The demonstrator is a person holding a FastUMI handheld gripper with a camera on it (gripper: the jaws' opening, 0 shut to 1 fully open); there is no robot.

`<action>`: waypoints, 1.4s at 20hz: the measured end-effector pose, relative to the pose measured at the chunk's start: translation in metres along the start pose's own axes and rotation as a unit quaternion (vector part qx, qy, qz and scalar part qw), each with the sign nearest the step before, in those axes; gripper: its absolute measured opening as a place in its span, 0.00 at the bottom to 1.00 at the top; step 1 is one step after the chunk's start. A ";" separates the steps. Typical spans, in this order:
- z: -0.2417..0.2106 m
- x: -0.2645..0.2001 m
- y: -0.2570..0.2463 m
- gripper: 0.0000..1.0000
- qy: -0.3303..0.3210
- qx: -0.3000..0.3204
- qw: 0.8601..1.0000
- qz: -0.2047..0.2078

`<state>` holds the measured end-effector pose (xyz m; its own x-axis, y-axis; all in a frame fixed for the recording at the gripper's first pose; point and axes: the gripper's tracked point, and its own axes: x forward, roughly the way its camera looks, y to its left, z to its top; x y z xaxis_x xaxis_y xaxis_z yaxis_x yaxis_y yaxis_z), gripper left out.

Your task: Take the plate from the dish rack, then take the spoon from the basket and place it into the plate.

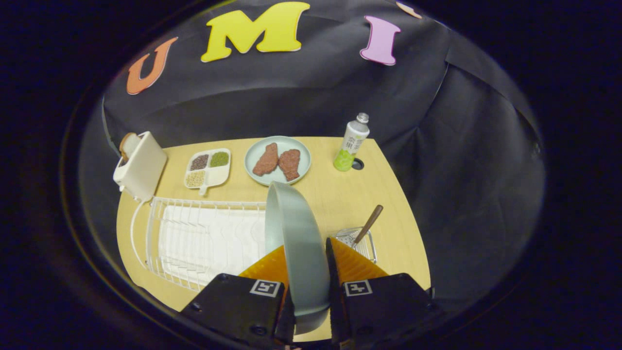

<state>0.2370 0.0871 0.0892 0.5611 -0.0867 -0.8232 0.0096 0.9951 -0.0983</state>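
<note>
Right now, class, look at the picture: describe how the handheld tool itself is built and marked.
The tool has two wedge-shaped fingers that taper forward from two boxy black housings. Each housing carries a small square black-and-white marker on its top face, with round screw heads near the lower corners. No cables or sleeve are visible.

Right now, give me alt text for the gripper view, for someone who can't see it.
The gripper is shut on a grey-green plate held on edge above a wooden table, beside a white dish rack. Just beyond the fingers, a spoon stands in a small wire basket; farther off sit a plate of meat, a bottle, a divided dish and a toaster.
</note>
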 end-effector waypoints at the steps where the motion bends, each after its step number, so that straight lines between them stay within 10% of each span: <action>1: -0.009 -0.010 0.003 0.34 -0.005 0.006 1.000 0.024; 12: -0.182 -0.015 0.020 0.34 -0.003 0.084 0.966 0.246; 28: -0.276 0.069 0.058 0.34 0.087 0.161 0.912 0.368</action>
<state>0.0480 0.1261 -0.1271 0.3740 0.6319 -0.6788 -0.0591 0.7467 0.6625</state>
